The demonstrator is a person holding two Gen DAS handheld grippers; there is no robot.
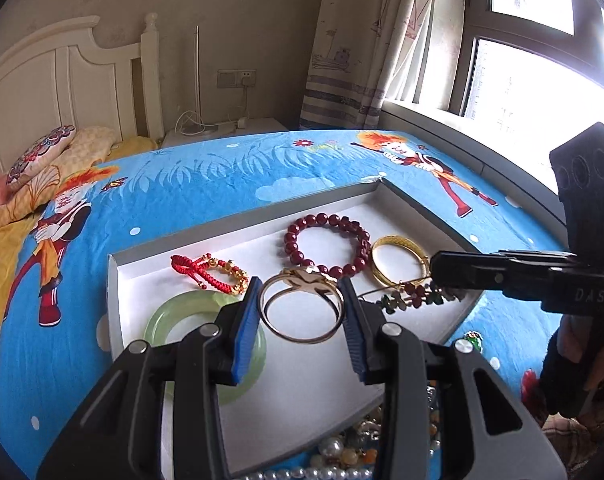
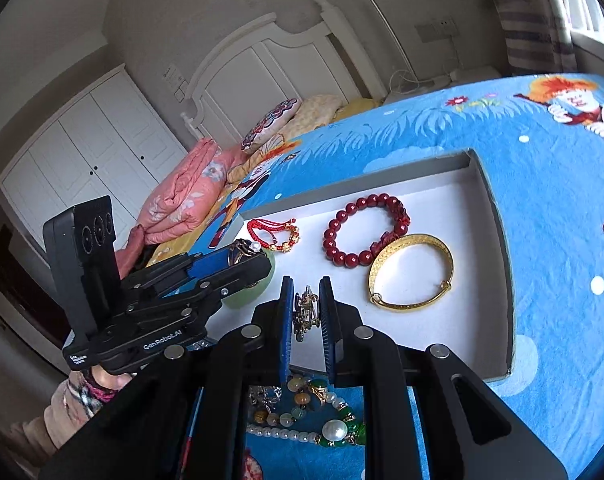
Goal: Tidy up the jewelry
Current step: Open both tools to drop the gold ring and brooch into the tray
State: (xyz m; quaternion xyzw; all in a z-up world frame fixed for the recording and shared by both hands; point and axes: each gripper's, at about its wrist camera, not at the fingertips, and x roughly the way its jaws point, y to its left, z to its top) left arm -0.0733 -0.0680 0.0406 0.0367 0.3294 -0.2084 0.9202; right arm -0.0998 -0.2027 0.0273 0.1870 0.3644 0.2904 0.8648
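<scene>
— Both grippers were seen loaded over the tray (image 1: 261, 216). By the left gripper (image 1: 302, 312) a gold bangle with a flower ornament (image 1: 302, 304) was pinched between the blue pads (image 1: 243, 332), the hoop lying roughly flat between them. The right gripper (image 2: 306, 320) was pressed nearly together on a slim chain bracelet with green and red stones (image 2: 305, 314), which in the left view trailed sideways from its tips.

— And where were the pieces to be set?

— Judging by the layout, free white floor was left at the near middle of the tray. The red cord bracelet (image 1: 209, 272), the dark red bead bracelet (image 1: 328, 246) and the gold mesh bangle (image 1: 400, 264) were laid along the far side; the jade bangle (image 1: 205, 344) lay at the near left, partly under the left pads.

— How should the step be done well?

— The bangle would best be lowered level onto bare floor, clear of the jade, and let go only once it rested. The chain should be laid out straight beside the gold mesh bangle, not dropped in a heap. A pile of pearls and beads (image 2: 310, 420) was left waiting on the bedspread (image 1: 221, 176) at the near edge.
</scene>
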